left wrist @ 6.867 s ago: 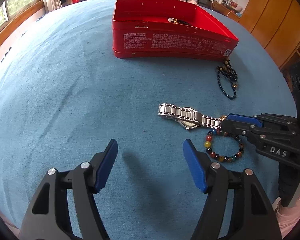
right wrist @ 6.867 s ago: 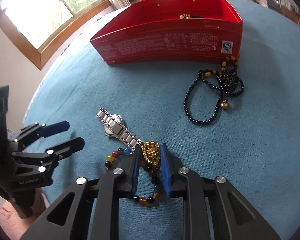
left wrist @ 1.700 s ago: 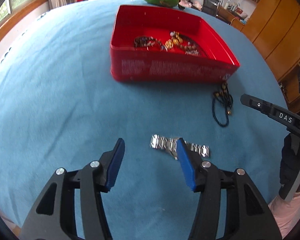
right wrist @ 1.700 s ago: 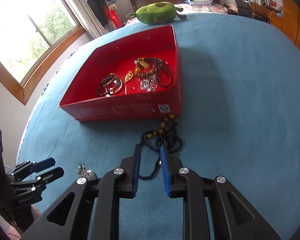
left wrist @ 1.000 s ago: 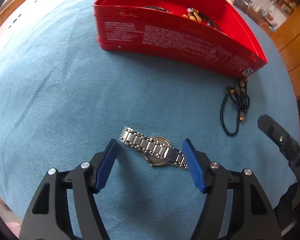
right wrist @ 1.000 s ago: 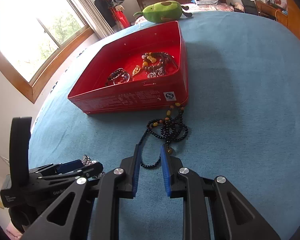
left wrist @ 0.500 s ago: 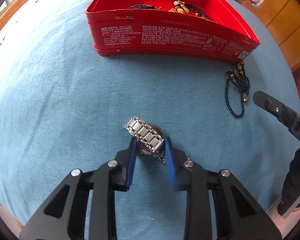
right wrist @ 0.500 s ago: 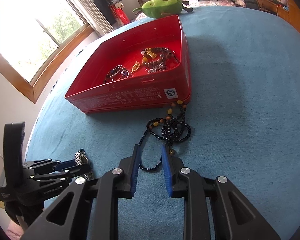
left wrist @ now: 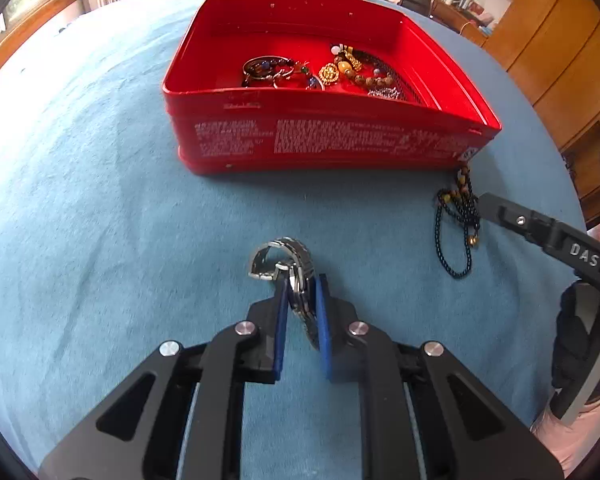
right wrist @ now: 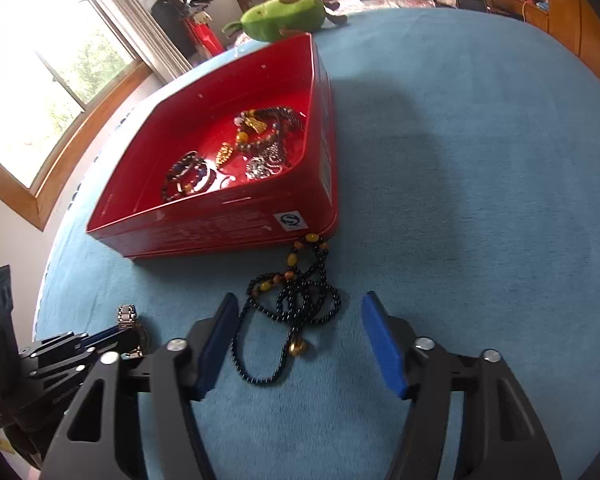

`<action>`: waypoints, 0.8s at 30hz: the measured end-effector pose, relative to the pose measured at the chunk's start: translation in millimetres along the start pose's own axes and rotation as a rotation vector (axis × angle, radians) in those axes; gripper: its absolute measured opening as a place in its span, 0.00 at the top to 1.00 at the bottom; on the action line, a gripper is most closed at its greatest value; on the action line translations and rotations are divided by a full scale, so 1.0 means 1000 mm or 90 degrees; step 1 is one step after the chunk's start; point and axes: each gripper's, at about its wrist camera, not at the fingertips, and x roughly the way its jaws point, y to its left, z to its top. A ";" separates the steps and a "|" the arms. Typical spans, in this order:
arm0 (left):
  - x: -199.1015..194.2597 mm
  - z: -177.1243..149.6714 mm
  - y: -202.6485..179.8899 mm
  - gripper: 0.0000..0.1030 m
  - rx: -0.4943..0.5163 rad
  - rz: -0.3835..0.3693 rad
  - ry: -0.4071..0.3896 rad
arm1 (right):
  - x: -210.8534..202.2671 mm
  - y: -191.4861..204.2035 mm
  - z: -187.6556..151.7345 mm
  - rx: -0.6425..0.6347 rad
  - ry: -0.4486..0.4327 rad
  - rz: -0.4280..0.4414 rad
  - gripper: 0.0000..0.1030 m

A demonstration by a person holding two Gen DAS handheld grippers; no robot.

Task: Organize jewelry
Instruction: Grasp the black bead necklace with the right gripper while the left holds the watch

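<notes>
left gripper (left wrist: 301, 292) clamped on watch (left wrist: 290, 264) band, slick floppy metal | right gripper (right wrist: 300, 340) spread over limp bead necklace (right wrist: 296, 300), pinch bunched strands

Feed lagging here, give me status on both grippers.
Left gripper shut on silver metal watch. Right gripper open over black bead necklace. Red tin box ahead, nothing between.

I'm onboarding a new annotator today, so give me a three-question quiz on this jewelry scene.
1. True or false: the left gripper is shut on the silver watch.
2. What lies between the right gripper fingers? A) black bead necklace B) gold pendant C) nothing
3. Fill in: the necklace's top beads touch the ____ tin.

Key: 1 true; 2 A; 3 red.
</notes>
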 end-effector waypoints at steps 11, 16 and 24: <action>0.018 0.006 0.002 0.85 0.022 -0.024 0.007 | 0.030 0.025 0.001 -0.074 0.011 -0.032 0.64; 0.020 0.007 -0.006 0.88 0.044 -0.008 -0.003 | 0.031 0.030 -0.002 -0.089 0.005 -0.020 0.83; 0.017 0.009 0.004 0.91 0.023 -0.054 -0.018 | 0.028 0.020 -0.003 -0.032 0.032 0.104 0.91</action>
